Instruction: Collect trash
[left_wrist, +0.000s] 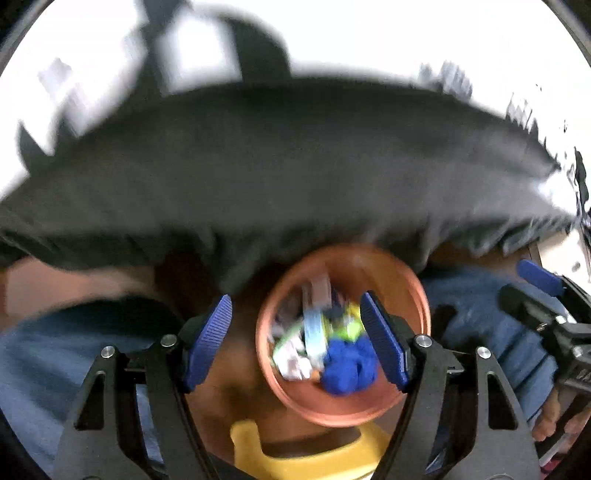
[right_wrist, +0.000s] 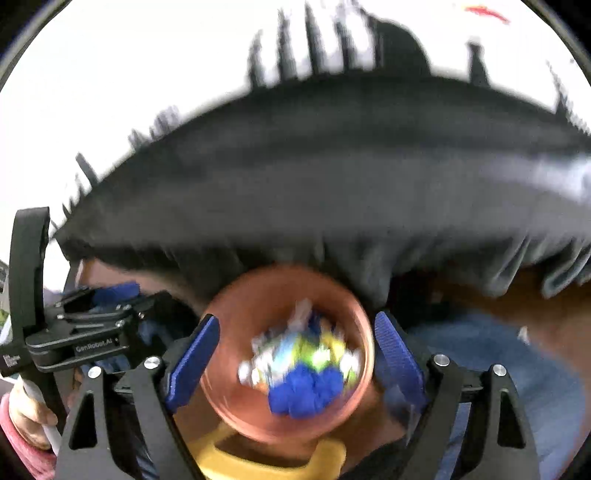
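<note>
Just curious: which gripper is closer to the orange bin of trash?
Right, narrowly. The right gripper hangs straight above the orange bin, centred between its jaws; the left gripper hangs above too, offset sideways.

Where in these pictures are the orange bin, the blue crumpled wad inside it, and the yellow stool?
orange bin (left_wrist: 399, 402), left wrist view, on its inner wall.
blue crumpled wad (right_wrist: 306, 391), right wrist view, on its middle.
yellow stool (left_wrist: 317, 461), left wrist view, on its top surface.

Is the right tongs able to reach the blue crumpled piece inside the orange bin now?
Probably yes: the right tongs are open above the orange bin, and the blue crumpled piece lies uncovered on top.
</note>
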